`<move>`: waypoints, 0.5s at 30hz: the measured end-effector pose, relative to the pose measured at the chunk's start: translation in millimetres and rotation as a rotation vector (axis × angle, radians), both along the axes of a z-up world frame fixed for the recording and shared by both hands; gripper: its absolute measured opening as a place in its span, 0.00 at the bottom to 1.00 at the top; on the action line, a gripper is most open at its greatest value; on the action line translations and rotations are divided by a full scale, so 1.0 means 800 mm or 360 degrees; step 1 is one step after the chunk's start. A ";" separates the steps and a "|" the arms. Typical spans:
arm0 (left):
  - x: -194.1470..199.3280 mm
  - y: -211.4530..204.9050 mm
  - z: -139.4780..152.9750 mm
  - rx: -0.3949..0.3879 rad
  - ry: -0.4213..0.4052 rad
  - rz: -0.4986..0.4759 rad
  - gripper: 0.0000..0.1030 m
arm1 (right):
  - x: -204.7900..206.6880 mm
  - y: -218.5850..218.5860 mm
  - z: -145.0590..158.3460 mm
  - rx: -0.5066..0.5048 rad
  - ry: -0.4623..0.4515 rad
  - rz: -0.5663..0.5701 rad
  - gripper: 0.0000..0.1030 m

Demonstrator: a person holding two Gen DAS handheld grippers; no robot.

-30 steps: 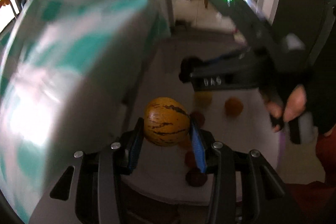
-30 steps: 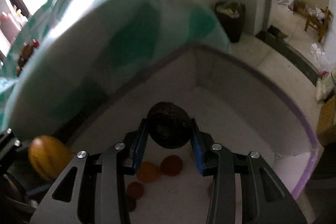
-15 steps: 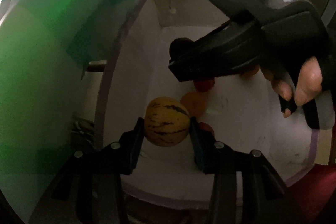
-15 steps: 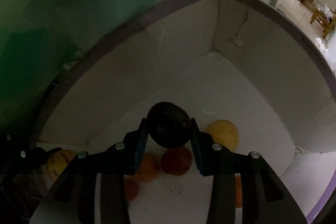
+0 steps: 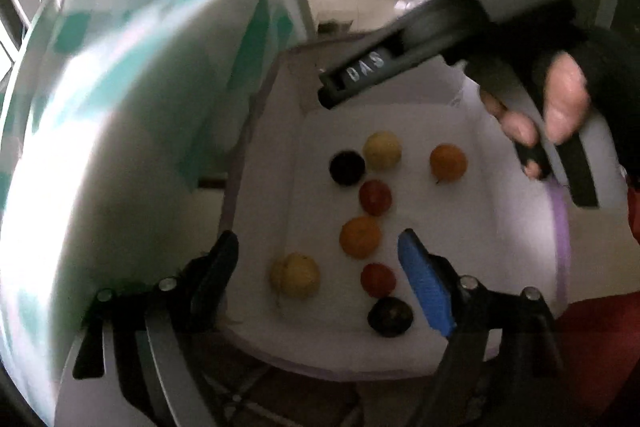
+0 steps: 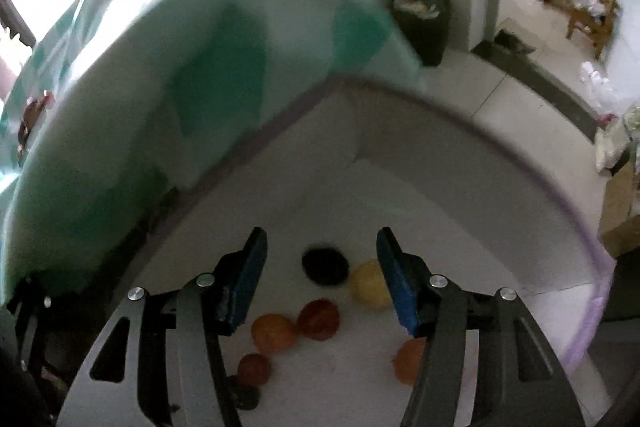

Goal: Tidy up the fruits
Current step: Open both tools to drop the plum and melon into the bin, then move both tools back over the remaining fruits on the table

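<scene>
The left gripper (image 5: 318, 255) hangs with jaws just opened wide and empty above the white purple-rimmed bin (image 5: 560, 247); the striped yellow fruit (image 5: 296, 274) lies on its floor. The right gripper (image 6: 320, 267), jaws just parted, is empty; the dark round fruit (image 6: 325, 265) lies below, beside a pale yellow fruit (image 6: 366, 285).

Both cameras ride on the handheld grippers and look steeply down along their fingers into the white box (image 5: 472, 267). The left wrist view hangs over the box's near edge, facing toward a doorway, with the right gripper (image 5: 332, 95) crossing its upper right. The right wrist view sits closer in, facing a corner of the box (image 6: 360, 131) and the tiled floor (image 6: 520, 67) beyond. Both views share the box floor, its fruits (image 5: 360, 237) (image 6: 274, 333) and the green-checked cloth (image 5: 120, 87) (image 6: 180, 67) on the left.
</scene>
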State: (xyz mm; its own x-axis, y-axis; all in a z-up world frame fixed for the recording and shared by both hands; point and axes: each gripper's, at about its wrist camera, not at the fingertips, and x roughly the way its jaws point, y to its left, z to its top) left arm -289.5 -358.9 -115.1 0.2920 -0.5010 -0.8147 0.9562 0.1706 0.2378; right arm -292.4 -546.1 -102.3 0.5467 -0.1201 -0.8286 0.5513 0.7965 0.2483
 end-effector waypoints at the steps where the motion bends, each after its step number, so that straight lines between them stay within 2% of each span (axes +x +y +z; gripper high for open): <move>1: -0.003 0.001 0.007 -0.0031 -0.0026 -0.0018 0.81 | -0.002 -0.002 0.009 -0.0015 -0.0018 -0.0015 0.57; 4: -0.012 0.024 0.047 -0.0225 -0.0159 -0.0035 0.86 | -0.019 -0.003 0.043 -0.0063 -0.0078 -0.0059 0.68; 6: 0.001 0.047 0.082 -0.0390 -0.0221 0.0043 0.86 | -0.019 0.003 0.070 -0.0105 -0.0146 -0.0036 0.68; 7: 0.006 0.040 0.098 -0.0453 -0.0230 0.0091 0.87 | -0.014 0.011 0.081 -0.0123 -0.0183 -0.0018 0.68; 8: 0.022 0.058 0.118 -0.0548 -0.0235 0.0179 0.92 | -0.013 0.019 0.095 -0.0143 -0.0229 0.0007 0.68; 10: 0.054 0.094 0.153 -0.0686 -0.0235 0.0355 0.97 | -0.002 0.046 0.125 -0.0185 -0.0339 0.0084 0.78; 13: 0.115 0.157 0.182 -0.0803 -0.0208 0.0662 0.98 | 0.023 0.104 0.162 -0.0218 -0.0460 0.0253 0.85; 15: 0.164 0.214 0.194 -0.0855 -0.0169 0.0911 0.98 | 0.047 0.143 0.177 -0.0232 -0.0492 0.0393 0.85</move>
